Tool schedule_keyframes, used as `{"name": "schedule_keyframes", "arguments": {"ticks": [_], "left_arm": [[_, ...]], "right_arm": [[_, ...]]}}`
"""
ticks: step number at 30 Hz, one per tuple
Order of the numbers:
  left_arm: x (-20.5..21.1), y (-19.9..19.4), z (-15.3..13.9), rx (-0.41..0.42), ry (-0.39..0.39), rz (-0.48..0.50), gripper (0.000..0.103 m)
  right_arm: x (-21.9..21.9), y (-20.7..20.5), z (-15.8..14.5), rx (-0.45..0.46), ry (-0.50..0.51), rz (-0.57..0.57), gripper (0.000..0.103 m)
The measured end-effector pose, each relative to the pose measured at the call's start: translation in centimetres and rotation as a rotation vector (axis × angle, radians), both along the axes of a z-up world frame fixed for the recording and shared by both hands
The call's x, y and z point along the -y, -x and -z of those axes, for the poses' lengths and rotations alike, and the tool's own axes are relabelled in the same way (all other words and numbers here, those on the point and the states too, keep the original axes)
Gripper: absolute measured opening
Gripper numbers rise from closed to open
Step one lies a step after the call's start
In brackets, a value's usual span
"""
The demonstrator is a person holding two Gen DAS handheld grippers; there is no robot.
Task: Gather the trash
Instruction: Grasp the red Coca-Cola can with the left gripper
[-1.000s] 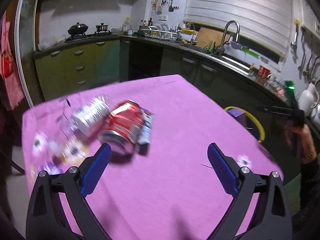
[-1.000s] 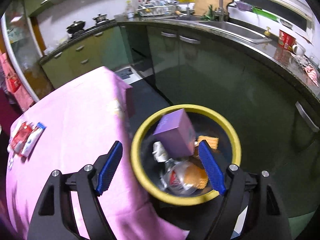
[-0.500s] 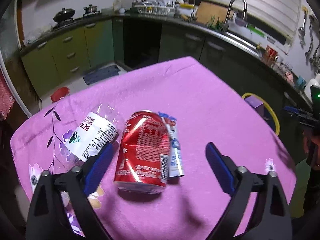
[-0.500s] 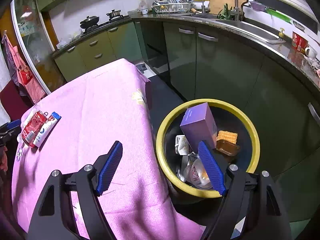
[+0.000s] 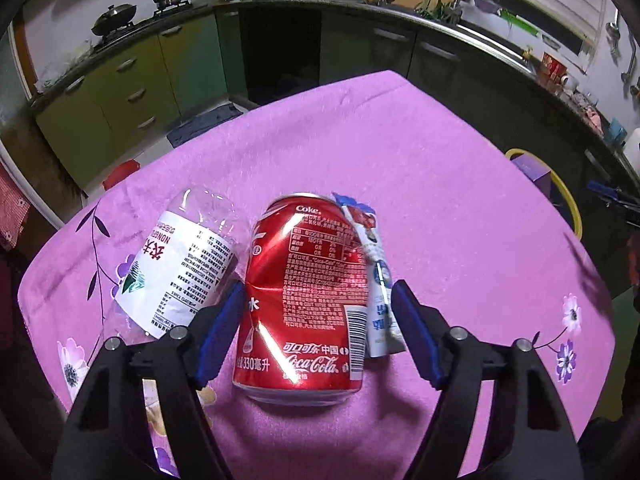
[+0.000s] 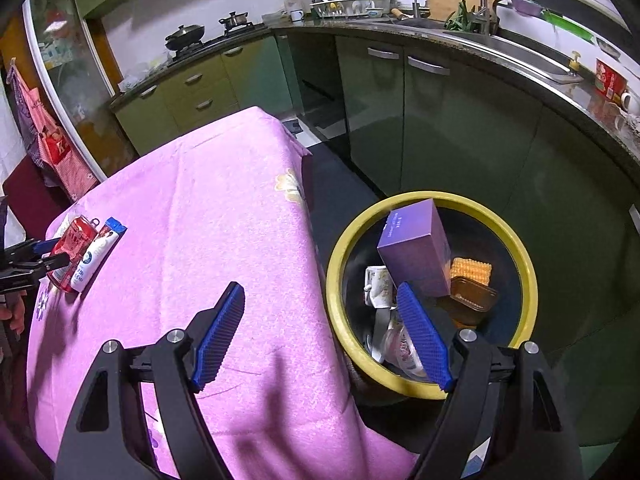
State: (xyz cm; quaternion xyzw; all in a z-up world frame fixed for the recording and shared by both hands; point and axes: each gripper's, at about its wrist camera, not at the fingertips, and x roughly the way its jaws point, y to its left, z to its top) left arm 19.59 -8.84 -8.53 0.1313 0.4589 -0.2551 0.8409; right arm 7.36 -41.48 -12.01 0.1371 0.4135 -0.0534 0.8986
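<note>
Can: your left gripper (image 5: pixel 316 336) straddles the dented red Coca-Cola can (image 5: pixel 306 300), marked "Coke", "330".
Jaws: closing, narrower than a second ago, pads not visibly pressing.
Right gripper (image 6: pixel 320 336): spread, empty.
Bottle: "NONGFU" bottle (image 5: pixel 180 276) touching the can's left.

Dented red can (image 5: pixel 304 300) lies between clear bottle (image 5: pixel 180 272) and wrapper (image 5: pixel 376 276).

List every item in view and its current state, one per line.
Dented red Coke can: lying on its side between the closing jaws.
Clear plastic bottle: lying, uncapped end hidden.
White-blue wrapper: lying against the can.
Yellow-rimmed bin: open, holding trash.
Left hand-held gripper: closing.
Right hand-held gripper: open, empty.
</note>
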Motion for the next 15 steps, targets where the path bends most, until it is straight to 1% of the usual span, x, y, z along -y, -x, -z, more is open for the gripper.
{"name": "schedule_keyframes", "arguments": {"ticks": [3, 15], "left_arm": [[0.0, -0.3, 0.4, -0.012, -0.003, -0.002, 0.068], [1.2, -1.1, 1.8, -0.034, -0.044, 0.02, 0.068]], "right_arm": [[-0.1, -0.1, 0.1, -0.004, -0.002, -0.002, 0.078], [-0.7, -0.7, 0.5, -0.02, -0.003, -0.016, 0.079]]}}
